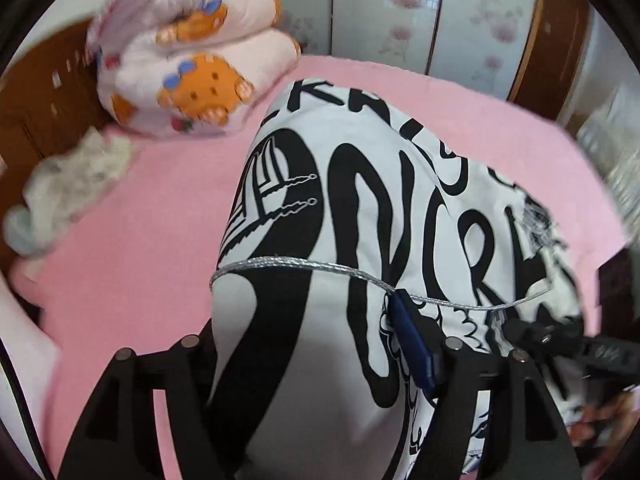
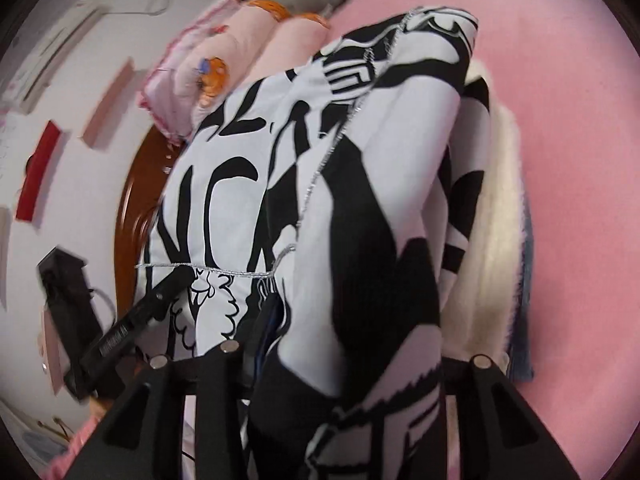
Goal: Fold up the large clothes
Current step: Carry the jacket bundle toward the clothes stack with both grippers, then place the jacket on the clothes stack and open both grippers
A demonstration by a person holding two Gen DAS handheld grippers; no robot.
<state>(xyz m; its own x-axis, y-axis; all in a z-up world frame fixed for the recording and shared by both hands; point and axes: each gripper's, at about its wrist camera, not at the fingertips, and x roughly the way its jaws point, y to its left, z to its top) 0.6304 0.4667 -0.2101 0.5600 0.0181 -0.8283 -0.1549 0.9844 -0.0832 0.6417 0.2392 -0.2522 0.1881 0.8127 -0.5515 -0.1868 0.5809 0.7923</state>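
A large white garment with bold black lettering and silver stitching hangs bunched over the pink bed sheet. It fills the gap between the fingers of my left gripper, whose jaws stand wide apart; the blue pad lies against the cloth. In the right wrist view the same garment drapes between the spread fingers of my right gripper. Neither pair of jaws visibly pinches it. The two grippers are close together: the right gripper shows beside the left, and the left gripper shows beside the right.
A folded pink quilt with orange bears sits at the head of the bed by the wooden headboard. A grey fluffy item lies at the left. A cream fluffy cloth and blue denim lie under the garment. Floral wardrobe doors stand beyond the bed.
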